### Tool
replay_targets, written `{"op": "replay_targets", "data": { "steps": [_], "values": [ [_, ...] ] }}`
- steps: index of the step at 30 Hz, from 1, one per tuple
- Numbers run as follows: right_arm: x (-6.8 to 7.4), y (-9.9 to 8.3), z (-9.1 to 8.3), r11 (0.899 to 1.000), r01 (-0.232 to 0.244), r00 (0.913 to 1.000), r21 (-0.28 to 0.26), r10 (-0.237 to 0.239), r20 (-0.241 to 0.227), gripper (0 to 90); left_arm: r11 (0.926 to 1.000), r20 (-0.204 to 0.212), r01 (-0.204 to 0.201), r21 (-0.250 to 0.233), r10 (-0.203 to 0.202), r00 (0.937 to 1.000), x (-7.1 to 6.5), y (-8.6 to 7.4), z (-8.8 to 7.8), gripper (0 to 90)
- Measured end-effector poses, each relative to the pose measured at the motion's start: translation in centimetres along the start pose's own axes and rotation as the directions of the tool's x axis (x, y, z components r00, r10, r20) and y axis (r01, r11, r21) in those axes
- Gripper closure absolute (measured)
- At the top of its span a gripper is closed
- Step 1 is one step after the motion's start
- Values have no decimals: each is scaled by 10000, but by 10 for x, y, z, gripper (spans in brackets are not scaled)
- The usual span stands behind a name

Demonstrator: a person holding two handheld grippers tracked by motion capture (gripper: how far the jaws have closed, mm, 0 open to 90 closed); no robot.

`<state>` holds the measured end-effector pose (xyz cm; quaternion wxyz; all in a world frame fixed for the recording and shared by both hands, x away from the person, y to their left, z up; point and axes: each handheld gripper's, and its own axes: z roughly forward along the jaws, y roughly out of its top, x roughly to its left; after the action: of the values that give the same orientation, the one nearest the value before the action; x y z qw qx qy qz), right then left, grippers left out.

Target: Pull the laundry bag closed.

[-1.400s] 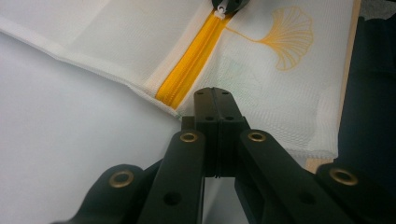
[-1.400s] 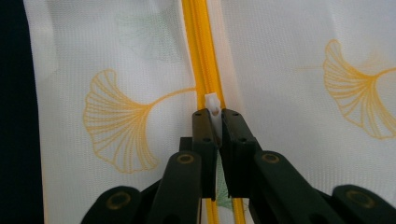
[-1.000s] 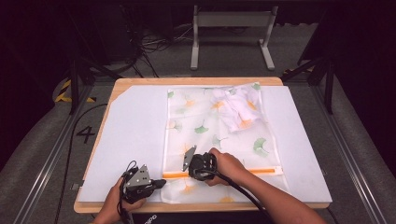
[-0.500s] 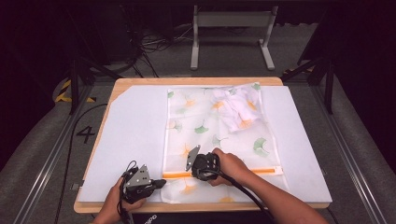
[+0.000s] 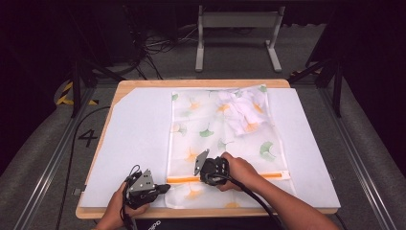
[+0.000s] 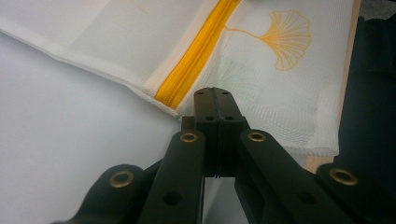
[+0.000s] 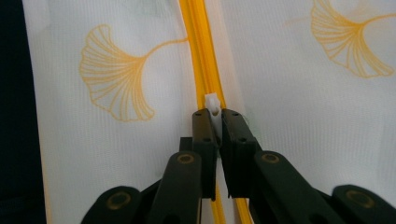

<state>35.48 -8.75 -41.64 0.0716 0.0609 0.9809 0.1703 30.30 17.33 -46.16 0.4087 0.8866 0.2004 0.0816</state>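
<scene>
Light falls from overhead onto the white table sheet (image 5: 139, 143), which glares bright while the floor (image 5: 38, 158) and room behind sink into near black. The high view is soft and grainy, with little shadow on the sheet. In both gripper views the mesh bag (image 7: 299, 116) is evenly lit and sharp, its weave plain, and dark corners frame the edges.

The white mat (image 5: 139, 143) lies bare to the left of the mesh bag (image 5: 225, 139), and a narrower bare strip runs down the bag's right side, so a gripper can pass freely along either. The bag's far right part bulges over a bundle of white cloth (image 5: 242, 112). At the near edge the left gripper (image 5: 160, 189) and the right gripper (image 5: 203, 167) crowd the orange zipper (image 5: 184, 179).
</scene>
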Motion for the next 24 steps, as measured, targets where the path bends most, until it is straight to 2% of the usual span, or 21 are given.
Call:
{"op": "replay_targets", "data": {
  "steps": [11, 24],
  "values": [
    [0, -7, -3, 9999, 38, 10000, 133, -39, 54, 846, 10000, -1, -16, 5, 16, 10000, 0, 0, 0, 900],
    [-1, -18, -8, 9997, -205, 9998, 126, 204, 92, 846, 10000, -23, -29, 18, 29, 10000, 0, 0, 0, 900]
  ]
}}
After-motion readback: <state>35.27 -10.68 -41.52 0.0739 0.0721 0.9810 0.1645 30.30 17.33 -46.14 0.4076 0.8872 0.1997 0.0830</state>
